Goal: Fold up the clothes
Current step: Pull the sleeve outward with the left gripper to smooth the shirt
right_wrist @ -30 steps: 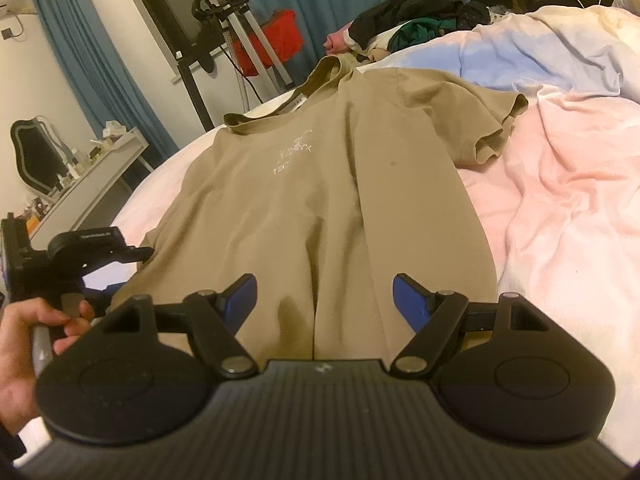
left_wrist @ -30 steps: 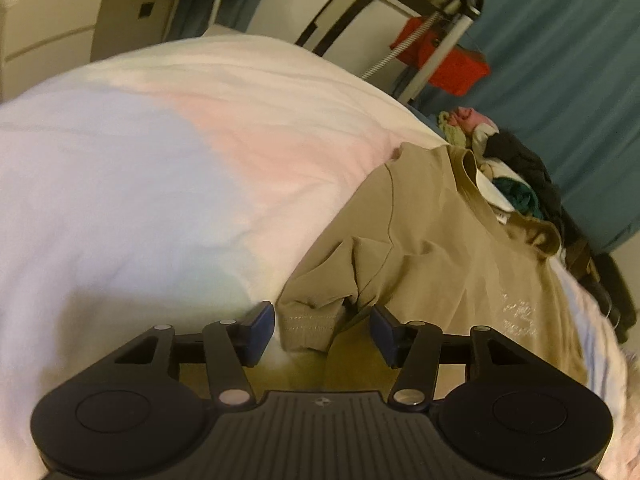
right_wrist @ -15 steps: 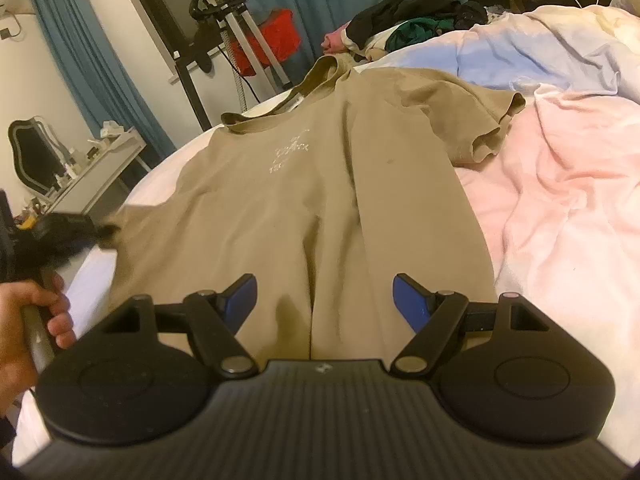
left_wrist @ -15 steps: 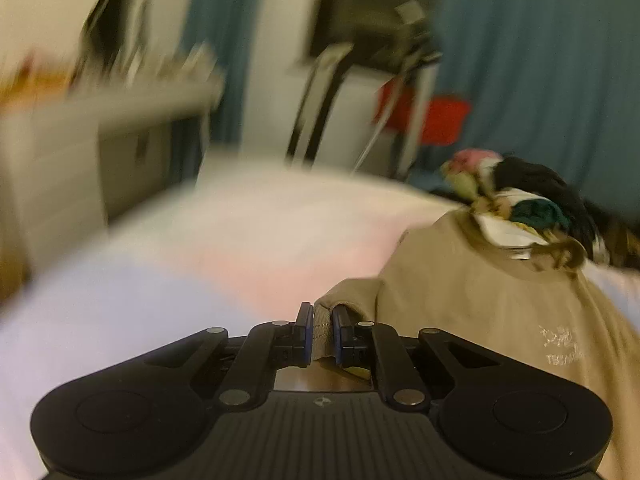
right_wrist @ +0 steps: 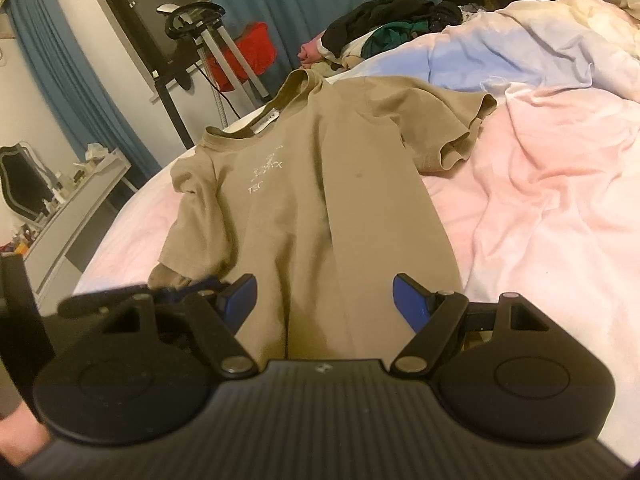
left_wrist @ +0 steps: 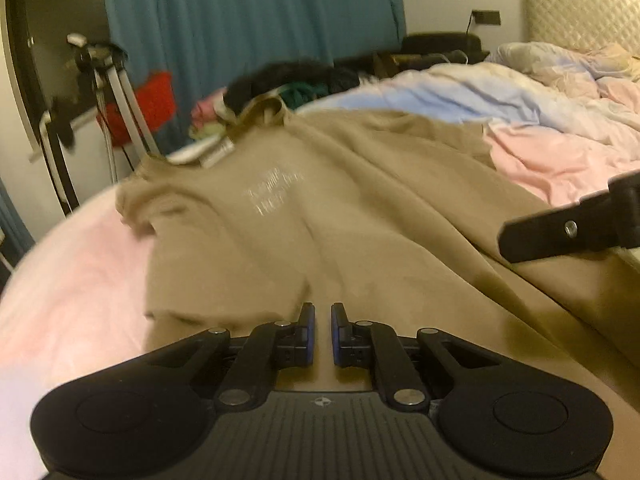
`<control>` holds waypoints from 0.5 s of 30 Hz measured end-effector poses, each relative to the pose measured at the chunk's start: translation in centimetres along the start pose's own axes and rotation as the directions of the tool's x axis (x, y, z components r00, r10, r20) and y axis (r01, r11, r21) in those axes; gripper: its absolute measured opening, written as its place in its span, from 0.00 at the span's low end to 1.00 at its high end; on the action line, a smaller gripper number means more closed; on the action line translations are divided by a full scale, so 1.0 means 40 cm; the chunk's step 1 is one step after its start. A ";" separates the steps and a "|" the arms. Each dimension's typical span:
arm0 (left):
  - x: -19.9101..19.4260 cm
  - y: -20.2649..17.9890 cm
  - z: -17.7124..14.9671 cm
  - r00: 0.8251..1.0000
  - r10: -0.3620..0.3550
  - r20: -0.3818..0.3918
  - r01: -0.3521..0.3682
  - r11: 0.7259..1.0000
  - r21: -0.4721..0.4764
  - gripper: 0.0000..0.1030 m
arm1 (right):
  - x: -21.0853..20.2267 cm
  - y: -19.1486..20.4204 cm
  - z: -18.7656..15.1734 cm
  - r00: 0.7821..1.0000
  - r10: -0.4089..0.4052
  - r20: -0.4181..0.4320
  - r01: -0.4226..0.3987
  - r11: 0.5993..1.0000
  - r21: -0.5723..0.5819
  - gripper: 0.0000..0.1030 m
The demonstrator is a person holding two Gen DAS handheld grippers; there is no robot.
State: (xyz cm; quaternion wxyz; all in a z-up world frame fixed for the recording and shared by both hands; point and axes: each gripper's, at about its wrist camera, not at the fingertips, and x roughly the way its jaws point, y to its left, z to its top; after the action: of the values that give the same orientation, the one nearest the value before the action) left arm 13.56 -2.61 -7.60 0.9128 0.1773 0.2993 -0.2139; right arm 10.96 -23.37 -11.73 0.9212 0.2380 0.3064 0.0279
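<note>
A tan T-shirt (right_wrist: 320,208) with pale chest lettering lies face up on the bed, collar at the far end. Its left sleeve (right_wrist: 192,232) is folded inward over the body. My left gripper (left_wrist: 320,332) is nearly shut, its blue pads pinching that sleeve's hem low over the shirt (left_wrist: 360,208). It also shows in the right wrist view as the left gripper (right_wrist: 200,286), at the sleeve's end. My right gripper (right_wrist: 324,304) hovers open above the shirt's lower part with nothing between its fingers. One of its fingers (left_wrist: 560,236) reaches into the left wrist view.
Pink and blue bedding (right_wrist: 540,200) is rumpled to the right. A pile of dark and coloured clothes (right_wrist: 384,28) lies beyond the collar. A metal stand with a red bag (right_wrist: 248,56) and a white dresser (right_wrist: 72,208) stand off the bed's left. A hand (right_wrist: 20,432) shows bottom left.
The left gripper closed on the sleeve hem, rolled, and carried it to the right across the shirt, folding the sleeve over the body. The right gripper has stayed put and open.
</note>
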 end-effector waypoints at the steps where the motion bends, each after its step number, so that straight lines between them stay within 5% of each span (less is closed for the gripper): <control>1: -0.009 0.013 0.006 1.000 -0.012 0.001 0.012 0.999 -0.046 0.16 | 0.000 0.000 0.000 1.000 0.001 0.000 -0.001 1.000 0.002 0.74; 3: -0.031 0.043 0.020 0.999 -0.042 0.010 0.043 0.987 -0.154 0.29 | 0.000 -0.002 0.001 1.000 0.003 -0.002 -0.003 1.000 0.006 0.74; 4: -0.044 0.069 0.023 0.998 -0.053 0.026 0.058 0.973 -0.221 0.43 | 0.001 -0.003 0.001 1.000 0.001 -0.002 -0.001 1.000 0.009 0.74; 6: -0.068 0.123 0.027 0.996 -0.067 0.063 0.085 0.932 -0.352 0.52 | 0.001 -0.007 0.002 1.000 -0.001 -0.003 0.001 1.000 0.017 0.74; 9: -0.072 0.224 0.023 0.993 -0.052 0.104 0.102 0.823 -0.560 0.63 | 0.004 -0.015 0.005 1.000 -0.002 -0.003 0.002 0.999 0.035 0.74; 12: -0.046 0.317 0.011 0.999 0.028 0.043 0.010 0.712 -0.702 0.67 | 0.007 -0.022 0.006 1.000 -0.002 -0.006 0.002 0.999 0.053 0.74; 15: 0.000 0.381 -0.004 0.999 0.052 -0.016 -0.047 0.671 -0.740 0.67 | 0.012 -0.028 0.006 1.000 0.002 -0.011 -0.002 0.998 0.065 0.74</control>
State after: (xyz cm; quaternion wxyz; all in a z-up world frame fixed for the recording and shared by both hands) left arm 21.04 10.34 -4.74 0.9128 -0.1998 0.3526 -0.0504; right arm 11.38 -24.39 -12.34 0.9112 0.2680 0.3121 0.0202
